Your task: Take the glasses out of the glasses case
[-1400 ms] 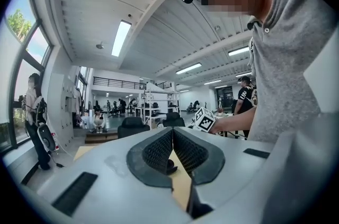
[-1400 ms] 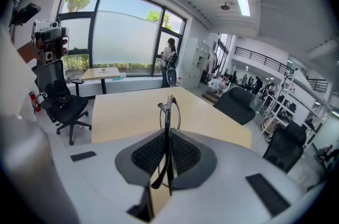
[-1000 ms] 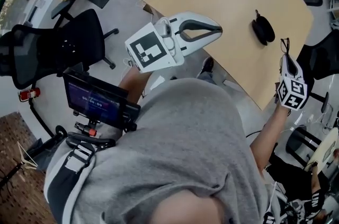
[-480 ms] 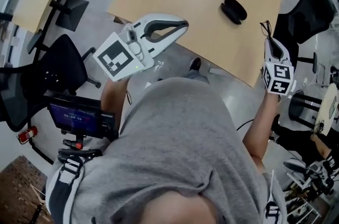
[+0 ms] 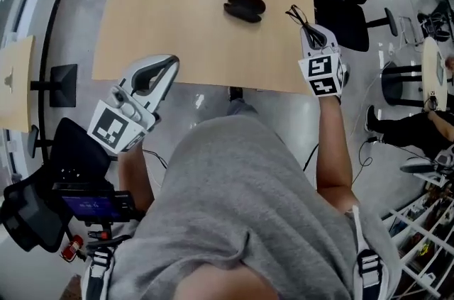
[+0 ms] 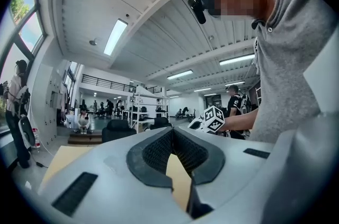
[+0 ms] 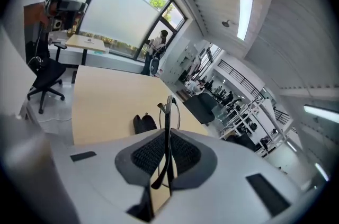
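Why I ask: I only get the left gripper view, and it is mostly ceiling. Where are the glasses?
Observer: The right gripper is shut on the glasses, which stick up from between its jaws.
Operator: And the case?
Observer: The case lies open on the table, with neither gripper touching it.
Operator: Where does the left gripper sit?
Observer: The left gripper has its tip over the table's near edge, well left of the case.

Grey T-shirt (image 5: 248,199); white hand-held grippers (image 5: 166,65) (image 5: 314,35) bearing black-and-white marker cubes (image 5: 113,128).
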Motion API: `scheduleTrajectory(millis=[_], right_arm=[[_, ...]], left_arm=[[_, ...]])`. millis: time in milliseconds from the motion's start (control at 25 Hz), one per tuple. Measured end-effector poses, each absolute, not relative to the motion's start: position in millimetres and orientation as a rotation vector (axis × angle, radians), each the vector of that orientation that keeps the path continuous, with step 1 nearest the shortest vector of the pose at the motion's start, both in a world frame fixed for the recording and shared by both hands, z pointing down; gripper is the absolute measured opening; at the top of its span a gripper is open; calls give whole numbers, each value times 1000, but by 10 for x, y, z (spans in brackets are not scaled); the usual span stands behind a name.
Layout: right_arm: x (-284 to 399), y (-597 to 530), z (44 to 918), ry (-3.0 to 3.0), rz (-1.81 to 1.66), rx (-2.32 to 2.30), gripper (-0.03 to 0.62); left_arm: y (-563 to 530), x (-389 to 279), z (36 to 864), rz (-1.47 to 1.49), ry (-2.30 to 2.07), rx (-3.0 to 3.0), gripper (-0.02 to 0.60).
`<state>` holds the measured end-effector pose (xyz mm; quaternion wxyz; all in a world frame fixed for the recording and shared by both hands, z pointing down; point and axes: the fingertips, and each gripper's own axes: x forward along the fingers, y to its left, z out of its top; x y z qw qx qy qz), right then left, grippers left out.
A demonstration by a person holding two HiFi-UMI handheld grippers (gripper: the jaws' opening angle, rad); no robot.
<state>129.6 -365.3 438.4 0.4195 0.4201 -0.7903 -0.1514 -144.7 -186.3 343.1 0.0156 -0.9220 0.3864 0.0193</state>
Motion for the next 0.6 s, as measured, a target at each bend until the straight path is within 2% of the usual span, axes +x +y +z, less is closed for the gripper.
scheduleTrajectory(millis=[600], right_arm=[[1846, -4791, 5395, -1768, -493, 968, 32]], left_arm=[[-2675, -969, 3727, -59, 1209, -2982, 6]])
